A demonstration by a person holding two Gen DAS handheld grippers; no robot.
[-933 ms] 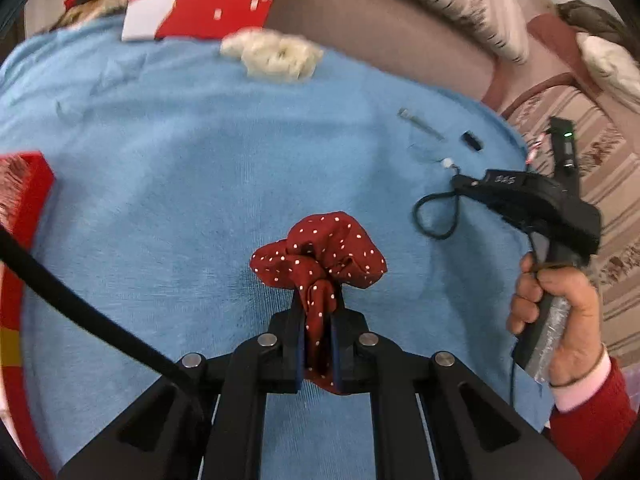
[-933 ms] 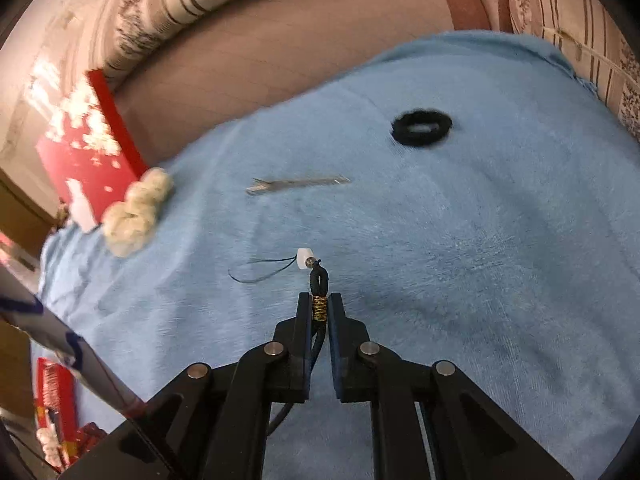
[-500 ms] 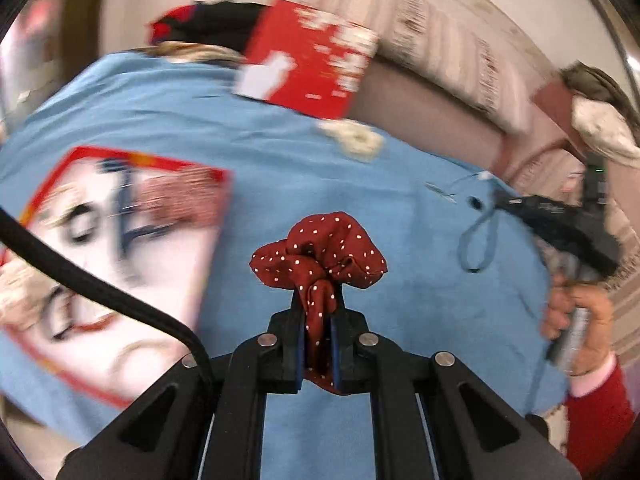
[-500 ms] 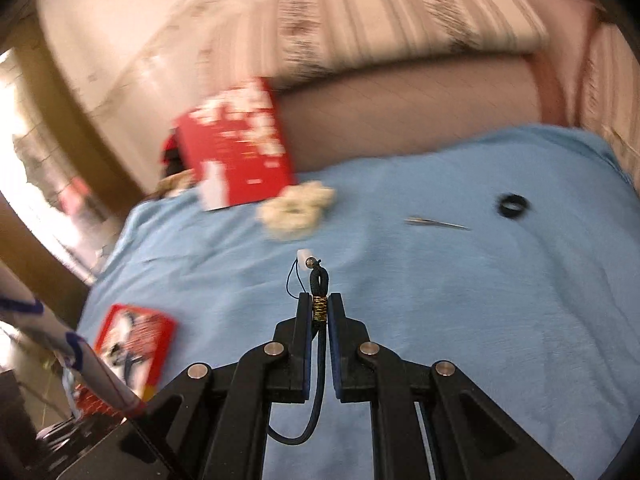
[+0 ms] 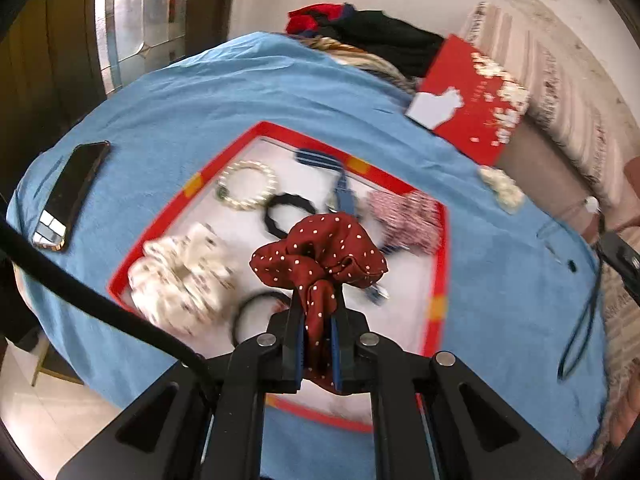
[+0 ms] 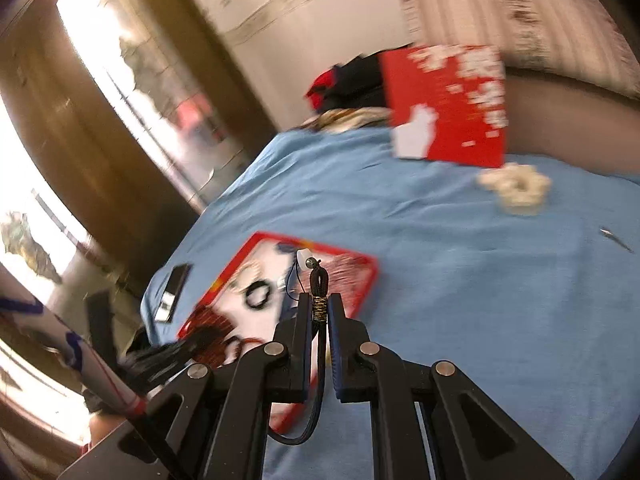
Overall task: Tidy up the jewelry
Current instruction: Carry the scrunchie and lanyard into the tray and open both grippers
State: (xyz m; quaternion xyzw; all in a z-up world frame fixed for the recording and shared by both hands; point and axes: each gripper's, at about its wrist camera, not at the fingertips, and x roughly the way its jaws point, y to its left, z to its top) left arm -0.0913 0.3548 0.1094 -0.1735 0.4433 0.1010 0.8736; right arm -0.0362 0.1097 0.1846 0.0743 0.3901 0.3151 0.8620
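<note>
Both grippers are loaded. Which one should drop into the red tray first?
Left. The left gripper holds the red scrunchie directly over the tray; the right gripper, gripping the cord, looks farther back.

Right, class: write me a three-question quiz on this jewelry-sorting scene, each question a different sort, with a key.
1. True or false: the left gripper is shut on the red dotted scrunchie.
2. Multiple choice: what lies on the blue cloth left of the red tray? A) phone B) scissors C) mug
3. Fill in: the right gripper pinches a dark ____ with a white bead.

Key: 1 true; 2 A, the phone; 3 cord.
</note>
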